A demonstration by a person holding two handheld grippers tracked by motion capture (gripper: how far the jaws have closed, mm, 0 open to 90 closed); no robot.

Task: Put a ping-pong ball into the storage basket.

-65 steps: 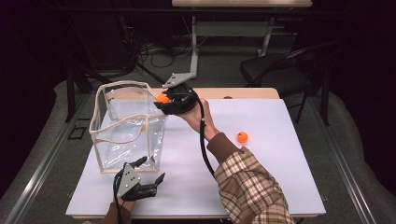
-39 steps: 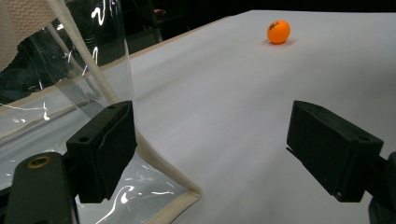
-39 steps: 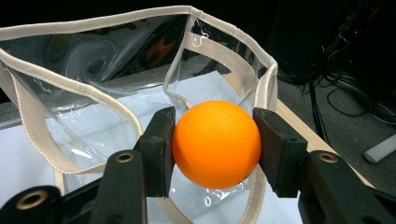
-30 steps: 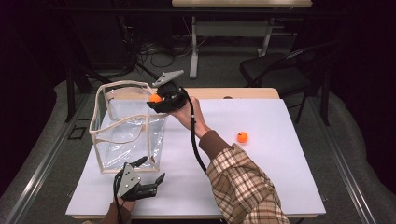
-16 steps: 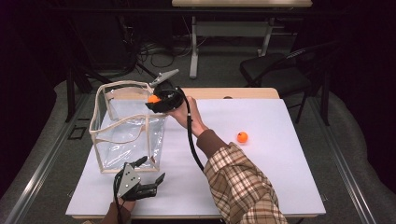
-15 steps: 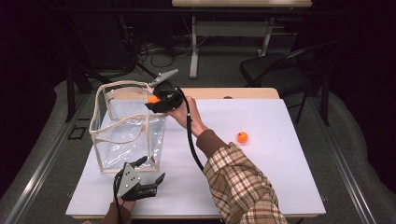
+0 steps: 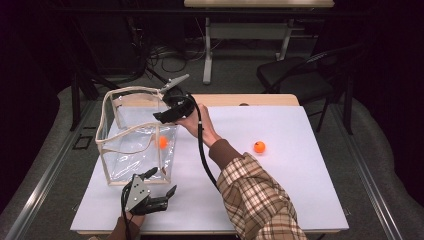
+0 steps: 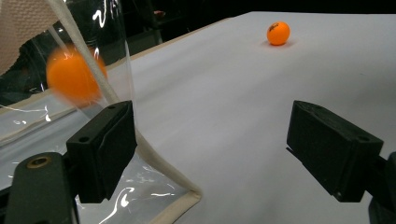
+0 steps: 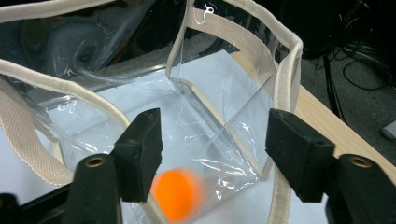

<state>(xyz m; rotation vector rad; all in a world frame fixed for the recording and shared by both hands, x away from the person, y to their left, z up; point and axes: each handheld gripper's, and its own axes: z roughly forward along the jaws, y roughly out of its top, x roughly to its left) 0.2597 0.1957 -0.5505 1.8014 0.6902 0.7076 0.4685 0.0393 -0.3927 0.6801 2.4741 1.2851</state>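
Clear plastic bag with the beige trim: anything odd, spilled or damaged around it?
Nothing damaged. A blurred orange ball is inside the clear plastic bag with beige trim, below the right gripper, whose jaws have just opened. A second orange ball lies on the white table.

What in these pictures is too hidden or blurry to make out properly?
- Falling orange ball: motion-blurred in both gripper views, so any markings on it are unreadable.
- Print on the ball on the table: too small to read.
- Clear bag: its floor in the high view is lost in glare.
- Left gripper: the hand holding it is cut off by the bottom edge.
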